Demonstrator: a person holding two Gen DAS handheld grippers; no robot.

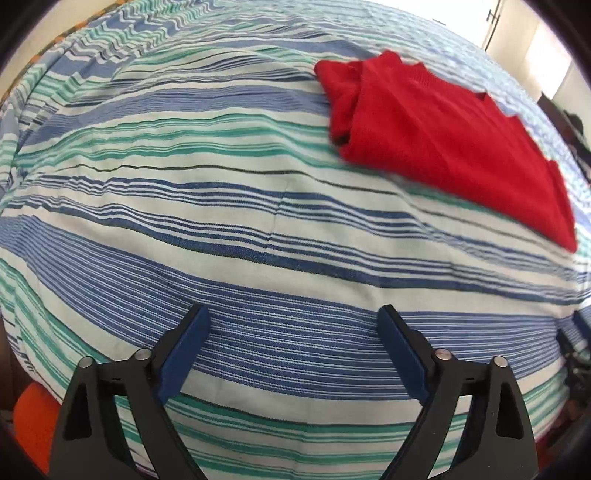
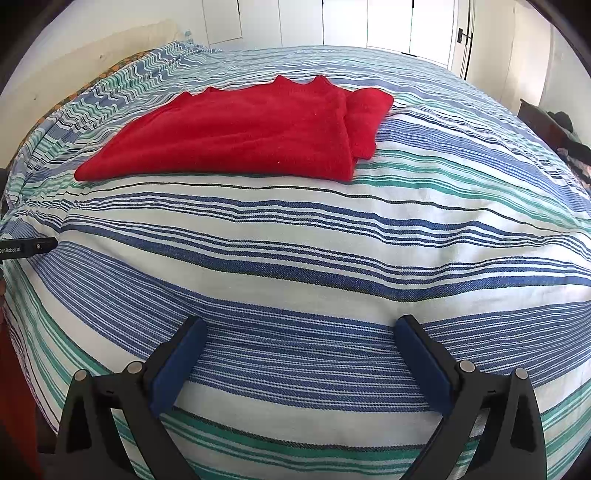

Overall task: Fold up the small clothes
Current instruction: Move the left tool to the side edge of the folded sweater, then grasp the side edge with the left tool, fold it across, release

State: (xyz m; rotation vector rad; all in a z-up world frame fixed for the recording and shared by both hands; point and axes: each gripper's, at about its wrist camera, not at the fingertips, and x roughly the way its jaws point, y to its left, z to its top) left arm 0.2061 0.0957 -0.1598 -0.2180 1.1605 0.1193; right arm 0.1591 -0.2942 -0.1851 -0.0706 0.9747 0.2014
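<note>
A red garment [image 1: 443, 136] lies folded on the striped bedspread [image 1: 221, 229], at the upper right in the left wrist view. In the right wrist view the red garment [image 2: 251, 136] lies ahead and slightly left, flat, with a thicker folded bundle at its right end. My left gripper [image 1: 293, 314] is open and empty, low over the bedspread, well short of the garment. My right gripper [image 2: 301, 325] is open and empty too, above the bedspread [image 2: 295, 251], a good distance in front of the garment.
The bed's left edge shows a patterned sheet [image 2: 55, 107] beneath the spread. White cupboard doors [image 2: 388, 22] stand beyond the bed. Dark furniture [image 2: 554, 125] is at the far right. The other gripper's body [image 2: 26, 247] pokes in at the left edge. An orange object [image 1: 33, 417] sits at lower left.
</note>
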